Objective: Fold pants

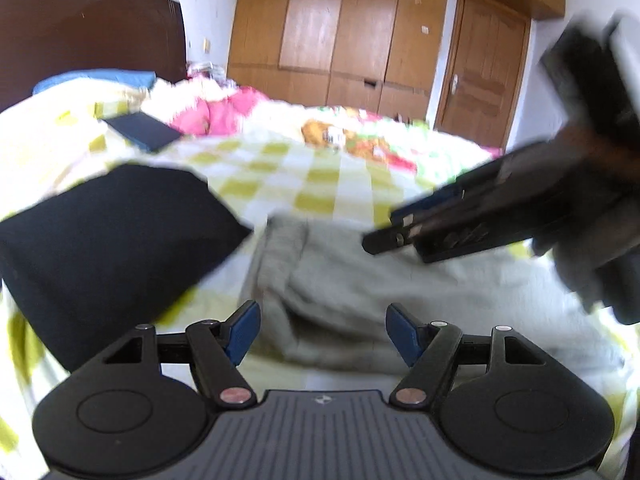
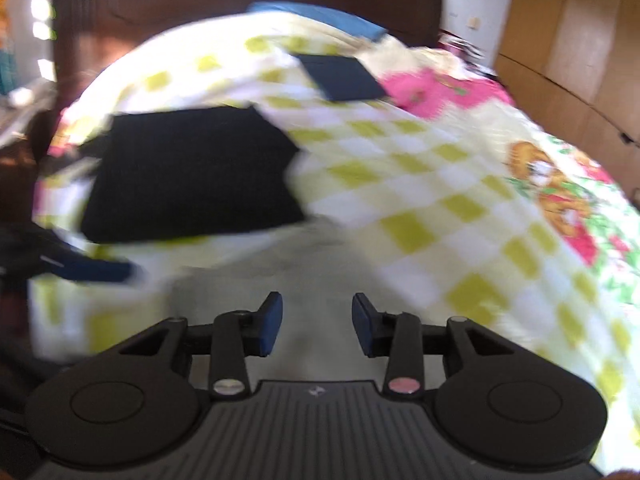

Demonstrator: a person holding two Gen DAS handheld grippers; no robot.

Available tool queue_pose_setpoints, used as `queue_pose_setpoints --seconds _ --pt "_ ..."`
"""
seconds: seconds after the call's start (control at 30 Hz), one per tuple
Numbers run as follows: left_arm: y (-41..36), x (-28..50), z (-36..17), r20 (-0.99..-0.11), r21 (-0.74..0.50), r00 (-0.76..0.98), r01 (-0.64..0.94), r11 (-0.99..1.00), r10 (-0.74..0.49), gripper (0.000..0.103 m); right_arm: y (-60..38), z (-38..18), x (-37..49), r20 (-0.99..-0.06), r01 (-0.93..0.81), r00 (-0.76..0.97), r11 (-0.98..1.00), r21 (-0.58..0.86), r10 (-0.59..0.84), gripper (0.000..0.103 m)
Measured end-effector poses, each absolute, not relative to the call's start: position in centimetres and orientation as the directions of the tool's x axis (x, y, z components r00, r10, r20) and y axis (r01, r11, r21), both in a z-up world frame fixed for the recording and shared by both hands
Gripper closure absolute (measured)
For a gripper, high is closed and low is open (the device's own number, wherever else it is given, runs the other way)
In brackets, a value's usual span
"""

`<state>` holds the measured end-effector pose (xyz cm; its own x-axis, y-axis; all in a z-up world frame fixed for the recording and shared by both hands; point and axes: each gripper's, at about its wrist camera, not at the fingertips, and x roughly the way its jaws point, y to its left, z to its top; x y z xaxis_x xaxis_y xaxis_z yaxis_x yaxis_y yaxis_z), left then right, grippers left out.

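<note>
Pants, grey soft crumpled fabric [image 1: 344, 280], lie on the yellow-and-white checked bedspread [image 1: 320, 176], just right of the folded black garment [image 1: 108, 248]; my left tool [image 1: 322, 334] hovers over them, spread wide, gripping nothing; my right tool [image 2: 317, 328] stands above the same pants with a narrower gap, nothing between its blue pads [image 2: 272, 326].

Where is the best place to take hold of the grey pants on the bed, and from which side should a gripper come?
Probably the left edge of the grey pants, where the cloth bunches into a raised ridge. Come from above with the open left gripper, jaws across that fold; elsewhere the cloth lies flatter.
</note>
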<state>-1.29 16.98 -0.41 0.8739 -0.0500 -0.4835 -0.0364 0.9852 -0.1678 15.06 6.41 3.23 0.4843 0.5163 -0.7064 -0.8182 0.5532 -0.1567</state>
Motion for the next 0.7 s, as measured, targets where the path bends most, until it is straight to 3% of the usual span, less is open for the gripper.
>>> queue_pose_setpoints --seconds 0.2,0.27,0.4,0.7 --pt "15.5 2.3 -0.7 -0.43 -0.134 0.898 0.041 0.99 -0.095 0.019 9.0 0.1 19.6 -0.763 -0.84 0.393 0.538 -0.072 0.512 0.076" --pt "15.3 3.6 -1.7 -0.471 -0.148 0.873 0.065 0.987 -0.128 0.019 10.3 -1.3 20.6 -0.782 -0.848 0.372 0.526 -0.068 0.5 0.077" --pt "14.7 5.1 -4.5 -0.639 -0.131 0.758 0.055 0.99 -0.127 0.019 11.1 -2.4 21.0 -0.777 -0.852 0.371 0.519 -0.067 0.508 0.077" --pt "14.8 3.5 -3.1 -0.61 -0.054 0.791 0.017 0.998 -0.047 0.018 11.2 -0.4 19.1 -0.709 -0.873 0.395 0.479 -0.091 0.584 0.075"
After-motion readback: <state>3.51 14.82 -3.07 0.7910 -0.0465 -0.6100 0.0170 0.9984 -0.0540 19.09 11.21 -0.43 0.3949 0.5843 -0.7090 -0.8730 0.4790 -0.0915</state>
